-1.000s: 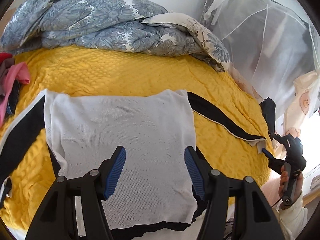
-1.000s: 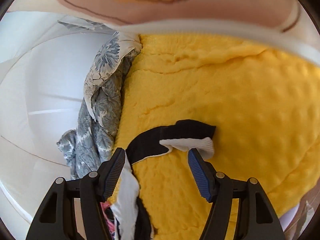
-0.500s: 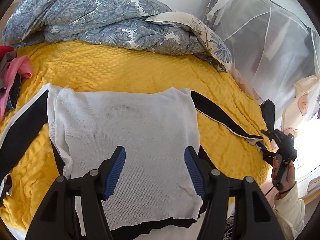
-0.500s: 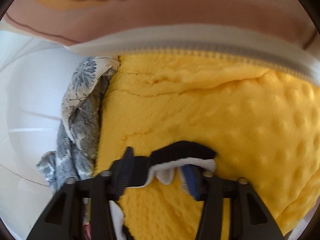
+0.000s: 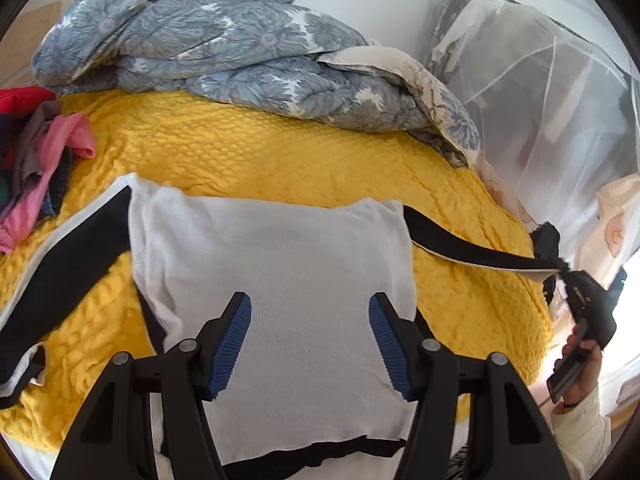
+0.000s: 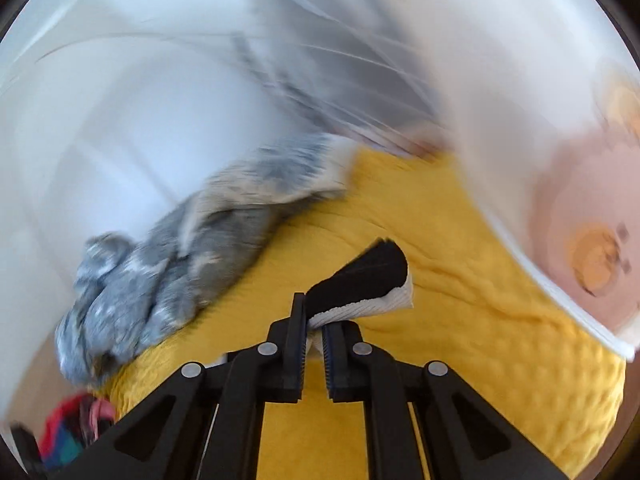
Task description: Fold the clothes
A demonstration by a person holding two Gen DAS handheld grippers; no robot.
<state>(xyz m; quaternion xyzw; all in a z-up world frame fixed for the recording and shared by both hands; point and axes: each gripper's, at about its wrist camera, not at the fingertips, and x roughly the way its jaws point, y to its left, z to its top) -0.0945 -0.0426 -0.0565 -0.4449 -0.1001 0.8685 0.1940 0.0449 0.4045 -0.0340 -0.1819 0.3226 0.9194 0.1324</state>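
A white knit sweater (image 5: pixel 280 288) with black sleeves lies flat on the yellow bedspread (image 5: pixel 256 160). My left gripper (image 5: pixel 310 340) is open and empty, hovering over the sweater's lower body. The right black sleeve (image 5: pixel 472 250) stretches out to the right, lifted off the bed. My right gripper (image 6: pixel 314 332) is shut on the sleeve's black-and-white cuff (image 6: pixel 364 284); it also shows in the left wrist view (image 5: pixel 560 274) at the bed's right edge. The left sleeve (image 5: pixel 60 276) lies flat on the left.
A grey floral duvet (image 5: pixel 224 44) is piled at the back of the bed. A heap of pink and red clothes (image 5: pixel 36 160) sits at the left edge. A white mosquito net (image 5: pixel 552 100) hangs on the right.
My right gripper closed on the sleeve cuff and lifted it off the bed, swinging fast so its view is blurred. My left gripper stayed open over the sweater.
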